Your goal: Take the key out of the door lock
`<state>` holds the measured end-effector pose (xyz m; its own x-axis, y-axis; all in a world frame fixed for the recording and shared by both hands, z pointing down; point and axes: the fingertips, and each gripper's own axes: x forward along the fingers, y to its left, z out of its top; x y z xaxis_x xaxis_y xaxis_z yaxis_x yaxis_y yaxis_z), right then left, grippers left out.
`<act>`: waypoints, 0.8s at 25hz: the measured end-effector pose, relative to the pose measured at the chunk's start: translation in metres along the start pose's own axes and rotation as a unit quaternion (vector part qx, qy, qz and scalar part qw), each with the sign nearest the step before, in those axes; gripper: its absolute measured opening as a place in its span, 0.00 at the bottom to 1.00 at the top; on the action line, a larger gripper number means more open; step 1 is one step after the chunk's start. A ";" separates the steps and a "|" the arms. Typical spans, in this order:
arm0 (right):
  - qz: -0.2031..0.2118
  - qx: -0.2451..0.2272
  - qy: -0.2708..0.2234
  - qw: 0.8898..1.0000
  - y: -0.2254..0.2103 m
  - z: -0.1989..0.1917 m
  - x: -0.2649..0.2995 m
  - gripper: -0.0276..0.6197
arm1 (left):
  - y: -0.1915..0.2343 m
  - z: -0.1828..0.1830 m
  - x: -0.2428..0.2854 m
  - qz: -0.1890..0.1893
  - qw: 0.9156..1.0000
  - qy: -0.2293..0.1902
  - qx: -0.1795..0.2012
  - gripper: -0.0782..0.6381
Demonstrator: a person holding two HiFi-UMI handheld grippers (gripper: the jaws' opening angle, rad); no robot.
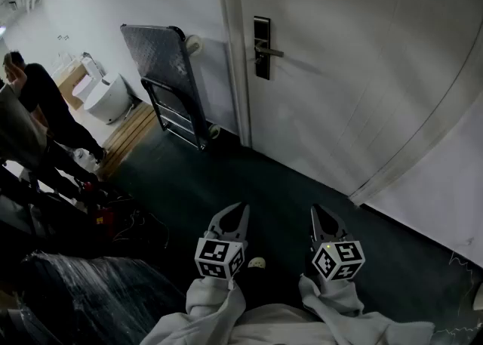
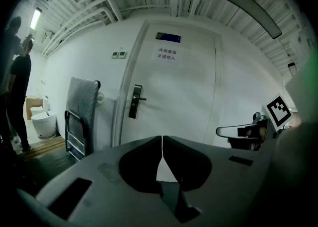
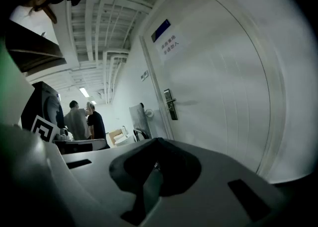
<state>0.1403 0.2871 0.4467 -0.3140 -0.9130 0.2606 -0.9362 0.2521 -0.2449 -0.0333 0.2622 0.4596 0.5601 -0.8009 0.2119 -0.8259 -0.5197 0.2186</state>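
Two grippers: both low over the dark green floor [image 1: 287, 185], well short of the black door lock with its silver lever handle [image 1: 262, 47], aimed toward it and tipped slightly down.
Left gripper [image 1: 240, 207]: grey fingers pressed together at the tips, nothing between them. Below and a little left of the door lock in the head view.
Right gripper [image 1: 318, 210]: fingers closed on each other, empty. Below and right of the door lock, beside the left gripper but apart from it.
Marker cubes: one black-and-white cube [image 1: 219, 258] behind each set of fingers, with white sleeves [image 1: 219, 306] behind those.
Door lock: on the left edge of the white panelled door [image 1: 339, 72], lever pointing right.
Key: too small to pick out at the door lock from this range. Both grippers are well apart from the lock.
White paper notice [image 2: 166, 54]: on the door, above and right of the door lock, with a dark blue plate [image 2: 167, 37] higher still.
Folded grey platform trolley [image 1: 170, 79]: leans upright against the wall, just left of the door lock.
White ceramic toilet [image 1: 106, 98]: farther left of the door lock, past the trolley, beside wooden pallet slats [image 1: 130, 133].
Person in dark clothes [image 1: 38, 94]: far left of the door lock. The right gripper view shows two people standing together there.
Small round white object [image 1: 256, 263]: on the floor, well below the door lock, between the two cubes.
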 end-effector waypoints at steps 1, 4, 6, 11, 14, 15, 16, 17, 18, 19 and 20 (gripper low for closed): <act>-0.001 -0.001 -0.001 1.000 0.000 0.000 0.001 0.12 | 0.002 0.000 0.000 0.000 1.000 -0.001 0.000 0.13; -0.004 0.000 -0.001 1.000 -0.001 -0.002 0.003 0.12 | 0.006 0.001 0.002 0.004 1.000 -0.003 0.000 0.13; -0.006 0.001 0.002 1.000 -0.003 -0.002 0.004 0.12 | 0.007 0.002 0.003 0.007 1.000 -0.004 -0.001 0.13; -0.009 0.001 0.007 1.000 -0.003 -0.002 0.011 0.12 | 0.012 0.006 0.011 0.003 1.000 -0.006 -0.004 0.13; -0.013 -0.001 0.011 1.000 -0.005 -0.002 0.018 0.12 | 0.015 0.006 0.017 -0.002 1.000 -0.005 -0.006 0.13; -0.014 -0.001 0.010 1.000 -0.005 -0.001 0.020 0.12 | 0.017 0.006 0.019 -0.003 1.000 -0.005 -0.006 0.13; -0.015 0.000 0.010 1.000 -0.006 -0.001 0.023 0.12 | 0.019 0.006 0.022 -0.004 1.000 -0.004 -0.006 0.13; -0.016 0.000 0.009 1.000 -0.007 0.000 0.026 0.12 | 0.021 0.006 0.024 -0.005 1.000 -0.004 -0.005 0.13; -0.016 0.001 0.010 1.000 -0.007 0.001 0.029 0.12 | 0.023 0.007 0.027 -0.006 1.000 -0.003 -0.005 0.13; -0.017 0.001 0.010 1.000 -0.007 0.001 0.032 0.12 | 0.026 0.008 0.028 -0.006 1.000 -0.003 -0.004 0.13; -0.017 0.001 0.010 1.000 -0.006 0.001 0.035 0.12 | 0.028 0.009 0.030 -0.007 1.000 -0.003 -0.003 0.13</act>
<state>0.1353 0.2532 0.4559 -0.2848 -0.9146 0.2872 -0.9462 0.2201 -0.2373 -0.0409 0.2210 0.4636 0.5708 -0.7954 0.2037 -0.8178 -0.5288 0.2268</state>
